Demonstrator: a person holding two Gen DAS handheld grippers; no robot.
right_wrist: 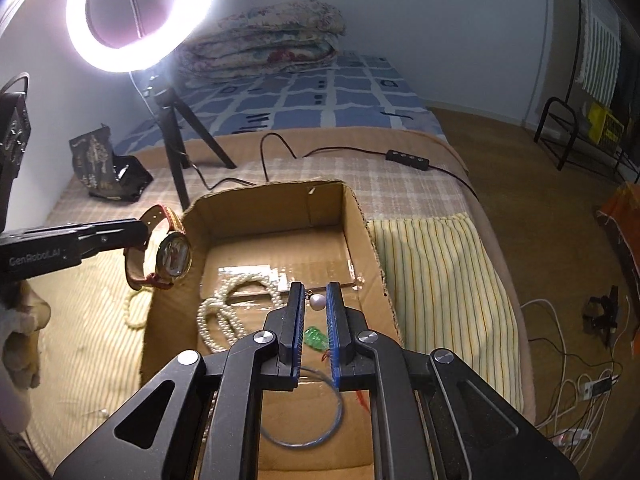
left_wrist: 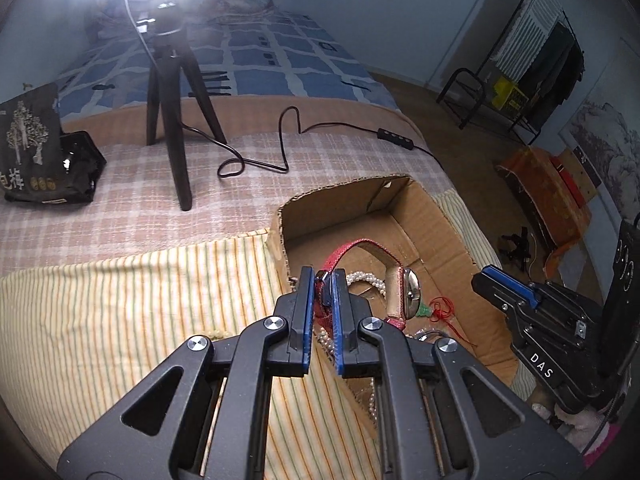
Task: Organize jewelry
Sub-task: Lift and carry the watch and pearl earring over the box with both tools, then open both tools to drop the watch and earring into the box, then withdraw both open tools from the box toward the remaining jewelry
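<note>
1. L gripper: fingers nearly together, pinching the red strap of a wristwatch; watch hangs clear of the bed, at the box's left wall as the right-wrist view shows it
2. Wristwatch: strap loops up from the pinch and over; round metal case on edge, dial facing sideways toward the R gripper; long axis of strap loop roughly upright
3. R gripper: fingers nearly together, pinching a pearl earring at the tips; small metal hook sticks out to the pearl's left, so its axis runs across the fingers; held over the box interior
4. Cardboard box: open top, on the bed, long axis running away from the cams
5. In box: pearl necklace coiled at left, part draped over the left wall; green pendant w/ red cord; thin clear bangle flat on the floor, near end
6. Striped cloth beside box, under it in part
7. Ring light on tripod behind box, lit; cable w/ inline switch across the bed
8. Black snack bag far left
</note>
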